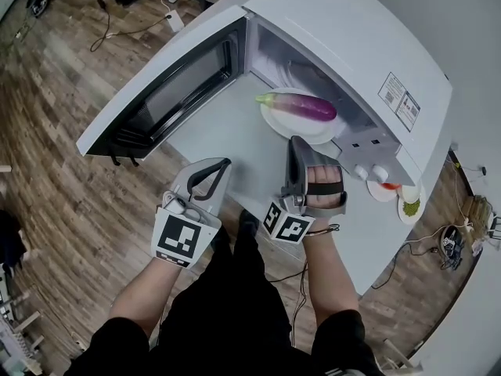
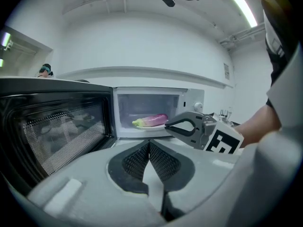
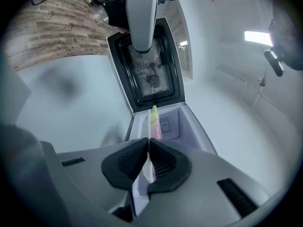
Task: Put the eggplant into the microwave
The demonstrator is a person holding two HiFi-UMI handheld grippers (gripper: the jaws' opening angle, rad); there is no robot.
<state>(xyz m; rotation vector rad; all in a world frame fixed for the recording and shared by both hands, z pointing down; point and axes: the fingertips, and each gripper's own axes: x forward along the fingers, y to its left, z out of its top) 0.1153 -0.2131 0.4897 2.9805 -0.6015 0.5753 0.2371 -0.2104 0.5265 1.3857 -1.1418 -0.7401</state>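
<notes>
left gripper (image 1: 224,163): jaws shut, empty | right gripper (image 1: 296,140): pinching round white plate (image 1: 272,121) rim | purple-green eggplant (image 1: 302,106) just beyond the tips, at the white microwave (image 1: 344,30) opening

The microwave (image 1: 344,30) stood open. Its door (image 1: 168,84) was swung wide to the left and walled off that side of the counter (image 1: 227,135). Nothing blocked the mouth of the cavity in front, but the plate (image 1: 274,122) with the eggplant (image 1: 301,106) took up much of the floor, leaving space above. Bare counter lay before the opening. There the left tool (image 1: 223,164) and right tool (image 1: 296,142) hung side by side with a gap between them. Small dishes (image 1: 385,191) sat at the counter's right edge, away from the opening.
</notes>
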